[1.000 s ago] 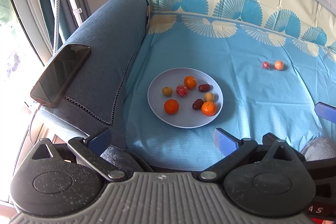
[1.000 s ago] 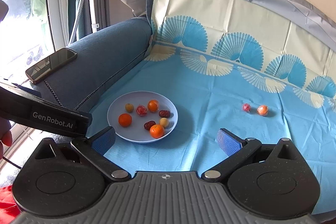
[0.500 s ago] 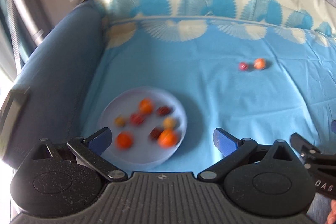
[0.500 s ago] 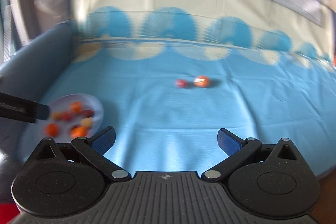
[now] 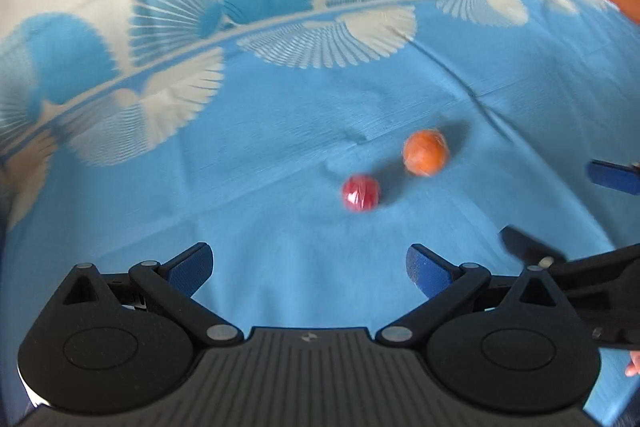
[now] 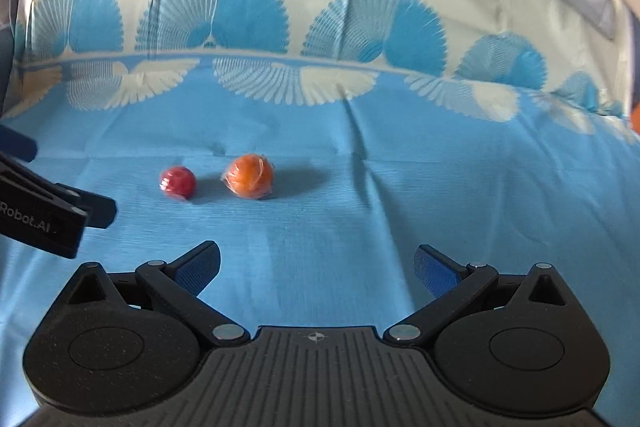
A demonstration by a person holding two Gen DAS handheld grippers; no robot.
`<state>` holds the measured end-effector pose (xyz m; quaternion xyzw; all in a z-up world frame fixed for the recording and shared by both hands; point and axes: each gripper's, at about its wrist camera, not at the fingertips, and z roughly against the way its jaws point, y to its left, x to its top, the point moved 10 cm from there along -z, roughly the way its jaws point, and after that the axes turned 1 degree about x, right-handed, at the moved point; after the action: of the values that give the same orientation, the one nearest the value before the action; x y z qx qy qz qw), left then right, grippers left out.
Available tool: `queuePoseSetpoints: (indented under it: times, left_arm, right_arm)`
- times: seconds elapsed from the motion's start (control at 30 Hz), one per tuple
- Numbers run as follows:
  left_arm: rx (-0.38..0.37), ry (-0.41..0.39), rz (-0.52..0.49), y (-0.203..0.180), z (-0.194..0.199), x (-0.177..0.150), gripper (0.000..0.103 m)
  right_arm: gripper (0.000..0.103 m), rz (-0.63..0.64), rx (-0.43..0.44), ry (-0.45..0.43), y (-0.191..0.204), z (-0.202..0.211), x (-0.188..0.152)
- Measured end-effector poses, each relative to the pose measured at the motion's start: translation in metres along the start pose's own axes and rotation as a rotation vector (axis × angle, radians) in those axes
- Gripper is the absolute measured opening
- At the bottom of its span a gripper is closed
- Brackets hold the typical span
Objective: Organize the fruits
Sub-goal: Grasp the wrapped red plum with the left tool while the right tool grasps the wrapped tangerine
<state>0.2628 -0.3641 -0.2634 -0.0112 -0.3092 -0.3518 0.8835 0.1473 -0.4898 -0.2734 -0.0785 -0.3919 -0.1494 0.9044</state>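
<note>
The left tool (image 5: pixel 308 267) and right tool (image 6: pixel 316 267) both have jaws spread and empty. A red wrapped fruit (image 6: pixel 177 181) and an orange wrapped fruit (image 6: pixel 249 175) lie near each other on the blue cloth (image 6: pixel 320 219), at 11 o'clock from the right tool. Both look light, round and slippery in film, so pinch across the middle, gently.

Bright daylight from the left: both fruits ahead of the jaws throw shadows rightward on the cloth (image 6: pixel 320 227). Left wrist view is motion-blurred; the fisheye bends the edges.
</note>
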Motion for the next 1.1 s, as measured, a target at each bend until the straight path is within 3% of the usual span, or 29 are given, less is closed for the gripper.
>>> queuePoseSetpoints:
  times: [0.2, 0.27, 0.43, 0.5, 0.53, 0.57, 0.6, 0.63, 0.67, 0.73, 0.87, 1.0, 1.1]
  left_arm:
    - [-0.027, 0.031, -0.033, -0.003, -0.059, 0.026, 0.103]
    - [-0.017, 0.032, -0.052, 0.001, -0.070, 0.031, 0.103]
    - [-0.074, 0.051, 0.001, 0.015, -0.075, 0.033, 0.102]
    - [-0.100, 0.031, 0.004, 0.016, -0.072, 0.033, 0.098]
    - [-0.121, 0.021, -0.010, 0.013, -0.068, 0.034, 0.081]
    - [-0.152, 0.015, -0.027, 0.008, -0.065, 0.035, 0.059]
    - [-0.171, 0.004, -0.039, 0.004, -0.061, 0.037, 0.047]
    - [-0.176, -0.001, -0.051, 0.001, -0.057, 0.039, 0.032]
    - [-0.191, -0.005, -0.051, 0.000, -0.053, 0.040, 0.032]
    - [-0.208, -0.021, -0.038, 0.000, -0.043, 0.041, 0.032]
    - [-0.177, -0.053, -0.014, 0.009, -0.011, 0.035, 0.032]
    - [-0.123, -0.036, 0.054, 0.027, 0.037, 0.013, 0.032]
    - [-0.118, -0.015, 0.095, 0.041, 0.081, -0.010, 0.032]
  right_arm:
    - [0.102, 0.128, 0.117, 0.035, 0.011, -0.069, 0.014]
    - [0.102, 0.124, 0.148, 0.008, 0.015, -0.079, 0.023]
    - [0.102, 0.164, 0.189, -0.061, 0.026, -0.091, 0.034]
    - [0.101, 0.148, 0.200, -0.058, 0.024, -0.093, 0.035]
    - [0.097, 0.150, 0.213, -0.061, 0.025, -0.091, 0.035]
    - [0.081, 0.158, 0.235, -0.070, 0.029, -0.088, 0.035]
    - [0.056, 0.162, 0.261, -0.074, 0.034, -0.084, 0.035]
    - [0.044, 0.166, 0.270, -0.076, 0.039, -0.080, 0.035]
    - [0.040, 0.171, 0.250, -0.071, 0.042, -0.078, 0.036]
    - [0.040, 0.139, 0.211, -0.061, 0.041, -0.075, 0.037]
    - [0.040, -0.002, 0.080, -0.077, 0.012, -0.054, 0.044]
    - [0.040, -0.069, -0.021, -0.111, -0.014, -0.013, 0.045]
    - [0.040, -0.118, -0.046, -0.132, -0.024, 0.028, 0.044]
